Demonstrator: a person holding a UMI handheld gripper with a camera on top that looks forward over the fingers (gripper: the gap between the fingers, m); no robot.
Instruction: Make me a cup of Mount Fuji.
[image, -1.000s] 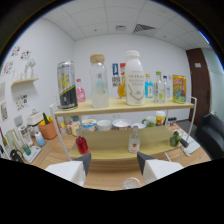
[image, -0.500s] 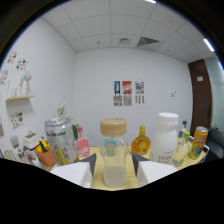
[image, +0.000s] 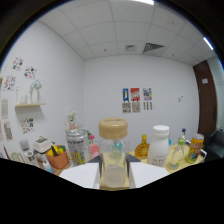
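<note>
A clear bottle (image: 114, 159) with a tan round cap and pale liquid inside stands upright between my fingers. My gripper (image: 114, 174) is shut on it: the white fingers (image: 82, 176) meet the bottle's sides with no gap showing on either side. The bottle's base is hidden behind the gripper body. A silver drink can (image: 77, 146) stands just left of the bottle. To its right are a small amber bottle (image: 142, 148) and a white plastic bottle (image: 160, 145).
Further right stand a slim clear bottle (image: 177, 156) and a yellow-orange can (image: 195, 148). An orange cup (image: 59, 160) and small items sit at the left. A wall shelf (image: 29, 105) hangs on the left wall, with posters (image: 136, 100) on the far wall.
The view has risen from facing the two-tier shelf to the top row. The capped bottle has come closer, and the fingers have drawn in against its sides.
</note>
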